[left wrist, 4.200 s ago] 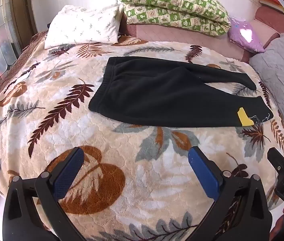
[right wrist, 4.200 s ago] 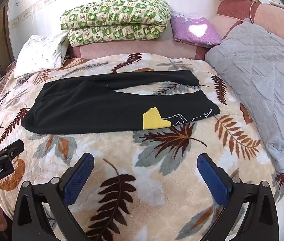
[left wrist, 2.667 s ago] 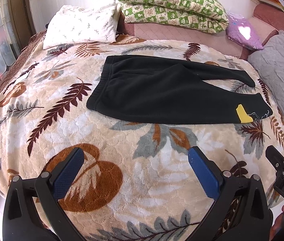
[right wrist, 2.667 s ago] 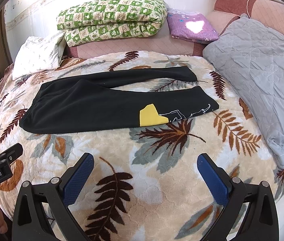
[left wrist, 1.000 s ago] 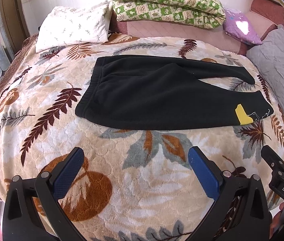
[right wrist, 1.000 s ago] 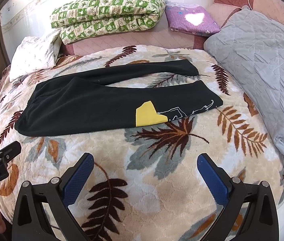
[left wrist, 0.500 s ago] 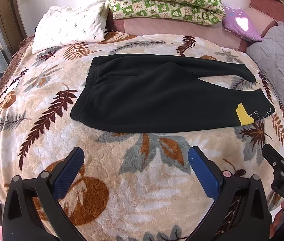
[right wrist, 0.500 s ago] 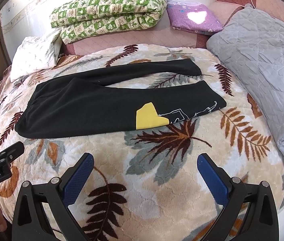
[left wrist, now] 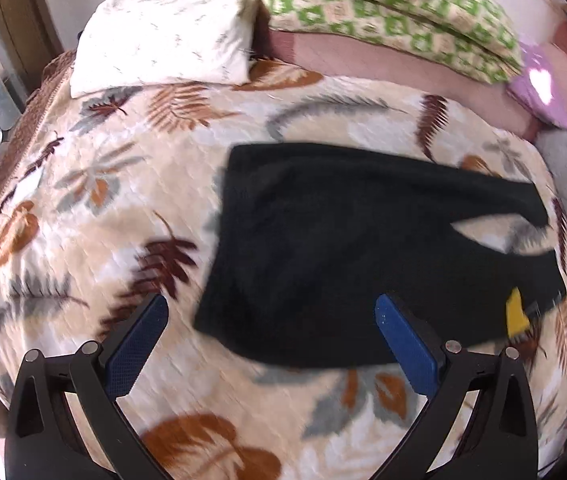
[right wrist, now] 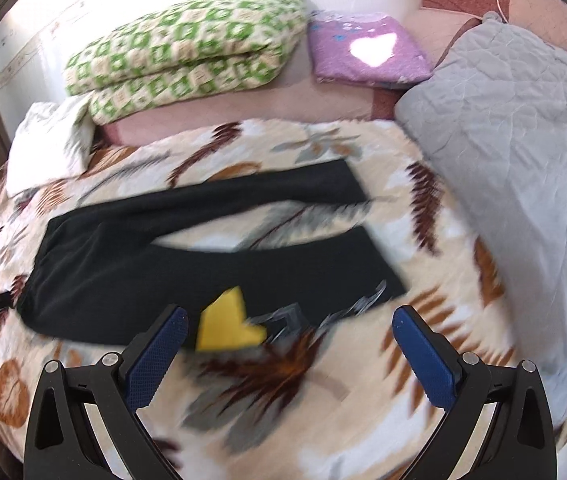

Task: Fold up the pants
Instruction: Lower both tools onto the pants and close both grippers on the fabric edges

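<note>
No writing can be read in either view; both are blurred, and the only marking on the black pants is a yellow patch with thin white lines beside it near the hem of the nearer leg. The pants lie flat and unfolded on the leaf-patterned blanket, waistband to the left, the two legs spread apart toward the right with a wedge of blanket showing between them. The left gripper hangs open over the near corner of the waistband, holding nothing. The right gripper is also spread wide and empty, above the nearer leg's hem. Bare blanket lies on the near side of the pants and to their left. A grey quilt crowds the right edge, and a white pillow, a green checked quilt and a purple cushion line the far edge.
</note>
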Demonstrator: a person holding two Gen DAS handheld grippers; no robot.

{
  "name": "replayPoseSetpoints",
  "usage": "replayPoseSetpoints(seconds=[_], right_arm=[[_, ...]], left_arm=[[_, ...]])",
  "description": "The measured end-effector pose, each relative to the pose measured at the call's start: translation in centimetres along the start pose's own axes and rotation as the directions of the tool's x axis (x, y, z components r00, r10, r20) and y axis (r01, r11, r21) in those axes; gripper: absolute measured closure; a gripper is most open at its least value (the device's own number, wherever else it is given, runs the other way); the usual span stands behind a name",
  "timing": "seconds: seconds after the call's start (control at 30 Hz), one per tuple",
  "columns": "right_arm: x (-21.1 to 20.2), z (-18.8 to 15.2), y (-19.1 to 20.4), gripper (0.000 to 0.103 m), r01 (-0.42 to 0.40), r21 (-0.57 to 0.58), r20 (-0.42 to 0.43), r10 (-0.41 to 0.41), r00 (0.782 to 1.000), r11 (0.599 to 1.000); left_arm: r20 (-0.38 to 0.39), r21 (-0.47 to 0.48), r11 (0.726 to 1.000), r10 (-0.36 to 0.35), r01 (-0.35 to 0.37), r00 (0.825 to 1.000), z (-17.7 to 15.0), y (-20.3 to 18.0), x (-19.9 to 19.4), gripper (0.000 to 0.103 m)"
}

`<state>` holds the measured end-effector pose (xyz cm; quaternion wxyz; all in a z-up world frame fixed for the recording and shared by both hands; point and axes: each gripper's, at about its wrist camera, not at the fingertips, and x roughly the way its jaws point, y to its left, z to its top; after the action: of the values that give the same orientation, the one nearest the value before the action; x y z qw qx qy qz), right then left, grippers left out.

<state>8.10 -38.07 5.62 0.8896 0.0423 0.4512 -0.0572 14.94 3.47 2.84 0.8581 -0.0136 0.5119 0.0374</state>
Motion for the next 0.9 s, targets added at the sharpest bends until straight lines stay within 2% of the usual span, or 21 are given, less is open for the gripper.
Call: replayPoseSetpoints(seconds=[0.07, 0.17, 0.23, 0.3, 0.4, 0.5, 0.77, 0.9], right_arm=[[1.2, 1.9, -1.4, 0.004, -0.010, 0.006, -0.011, 0.011, 1.000, 1.000], [3.7, 4.6, -3.4, 0.006, -0.036, 0.034, -0.037, 0.038, 0.999, 0.999], [5.3, 6.1, -4.3, 0.007, -0.049, 0.053, -0.056, 0.052, 0.997, 0.997], [6.7, 7.2, -4.9, 0.008, -0.042, 0.066, -0.065, 0.046, 0.997, 0.997], [9.2, 8.7, -5.7, 0.008, -0.024, 0.090, -0.083, 0.032, 0.996, 0.996], [11.2, 9.5, -6.2, 0.008, -0.031, 0.122, -0.098, 0.043, 0.994, 0.992], [15.5, 10.7, -5.7, 0.008, -0.050, 0.111, -0.133, 0.065, 0.989, 0.993], [17.0, 12.4, -6.6, 0.008, -0.086, 0.105, -0.128, 0.099, 0.987, 0.991]], left_arm=[[-0.016, -0.001, 0.999, 0.037, -0.037, 0.999, 2.9, 1.3, 1.2, 0.000], [-0.065, -0.025, 0.998, 0.048, -0.050, 0.997, 6.2, 3.2, 3.5, 0.000], [-0.134, -0.091, 0.996, -0.008, -0.004, 0.991, 8.1, 4.7, 5.6, 0.000], [-0.181, -0.188, 0.982, -0.072, 0.037, 0.981, 9.4, 6.3, 7.7, 0.000], [-0.236, -0.249, 0.968, -0.098, 0.037, 0.967, 10.4, 7.1, 10.5, 0.000], [-0.251, -0.247, 0.969, -0.075, 0.011, 0.965, 11.2, 6.9, 12.5, 0.000], [-0.272, -0.210, 0.976, -0.117, 0.060, 0.955, 12.3, 4.9, 15.7, 0.001], [-0.277, -0.208, 0.976, -0.128, 0.070, 0.952, 12.5, 4.4, 16.3, 0.001]])
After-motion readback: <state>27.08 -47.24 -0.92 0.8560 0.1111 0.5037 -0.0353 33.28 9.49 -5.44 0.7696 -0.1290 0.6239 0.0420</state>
